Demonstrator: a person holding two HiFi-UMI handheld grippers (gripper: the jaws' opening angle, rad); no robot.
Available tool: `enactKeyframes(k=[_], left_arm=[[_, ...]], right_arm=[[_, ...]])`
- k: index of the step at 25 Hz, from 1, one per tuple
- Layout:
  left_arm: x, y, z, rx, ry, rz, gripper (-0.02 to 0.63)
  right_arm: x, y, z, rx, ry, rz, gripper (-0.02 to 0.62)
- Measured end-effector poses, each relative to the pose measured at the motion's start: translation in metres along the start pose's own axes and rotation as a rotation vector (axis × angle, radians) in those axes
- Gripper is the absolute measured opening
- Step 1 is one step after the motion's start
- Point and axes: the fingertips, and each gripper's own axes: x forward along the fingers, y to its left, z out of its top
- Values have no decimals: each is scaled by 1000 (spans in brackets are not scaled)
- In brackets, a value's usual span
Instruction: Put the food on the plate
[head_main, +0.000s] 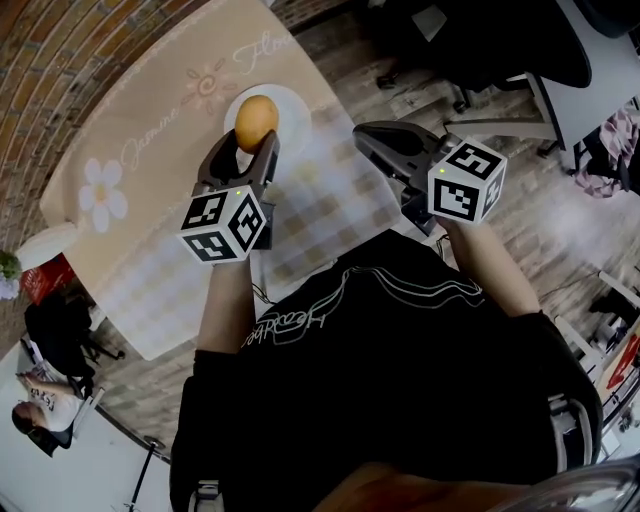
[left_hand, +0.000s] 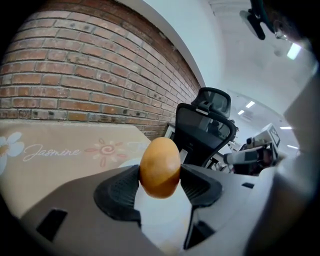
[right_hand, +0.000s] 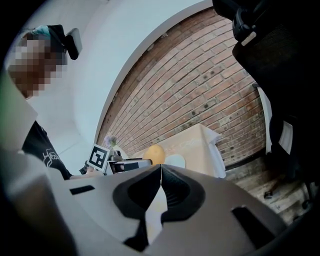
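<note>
Smooth ovoid egg (left_hand: 160, 167) between dark ribbed pads (left_hand: 120, 192)

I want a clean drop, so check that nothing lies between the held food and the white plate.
Nothing visible does. The left gripper holds the orange-brown food in its fingers over the white plate, and the part of the plate that shows is bare.
</note>
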Motion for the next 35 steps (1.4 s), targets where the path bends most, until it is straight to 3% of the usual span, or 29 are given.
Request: enactKeyframes(k=[13, 20, 35], left_arm=[[18, 9, -23, 79, 74, 49, 256], [21, 9, -25, 105, 63, 64, 256], [23, -3, -31, 88, 71, 14, 275]], right_arm=[[7, -4, -16, 43, 12, 17, -3], [9, -2, -26, 58, 29, 21, -3], [-2, 1, -31, 69, 24, 18, -3]])
